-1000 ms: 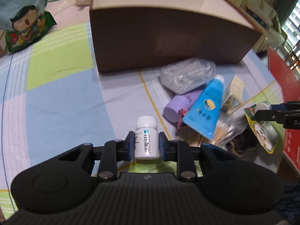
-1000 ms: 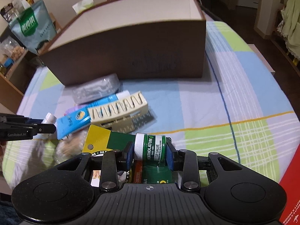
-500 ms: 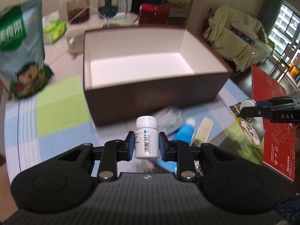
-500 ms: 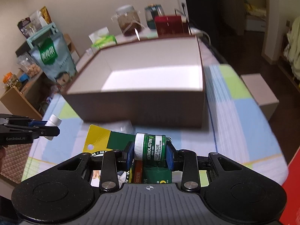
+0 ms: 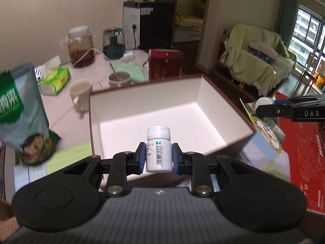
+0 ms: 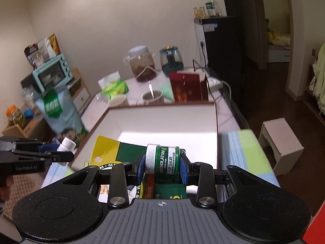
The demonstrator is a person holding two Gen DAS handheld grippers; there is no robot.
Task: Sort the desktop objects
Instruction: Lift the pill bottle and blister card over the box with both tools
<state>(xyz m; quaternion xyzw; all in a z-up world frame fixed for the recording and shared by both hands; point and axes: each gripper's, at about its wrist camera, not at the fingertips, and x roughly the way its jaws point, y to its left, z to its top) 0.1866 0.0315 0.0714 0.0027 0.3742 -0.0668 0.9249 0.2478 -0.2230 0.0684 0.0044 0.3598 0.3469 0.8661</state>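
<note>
Bottle: white pill bottle (image 5: pixel 159 149) with ribbed cap and barcode label, which we hold upright in the air at the box's near wall.
Left tool: our left tool (image 5: pixel 158 158) pinches the bottle's sides with its blue pads; from the right wrist view it shows at (image 6: pixel 68 156).
Jar: green lip salve jar (image 6: pixel 163 159) with white cap, lying sideways on its yellow-and-green backing card (image 6: pixel 113 148).
Right tool: our right tool (image 6: pixel 162 169) is clamped on the jar's ends; in the left view it shows at (image 5: pixel 262 105).
Box: brown box (image 5: pixel 207 93) with white inside, nothing in it that we can see.
Table: mug (image 5: pixel 79 94), tissue pack (image 5: pixel 55 80), green snack bag (image 5: pixel 19 118) beyond and beside the box.
</note>
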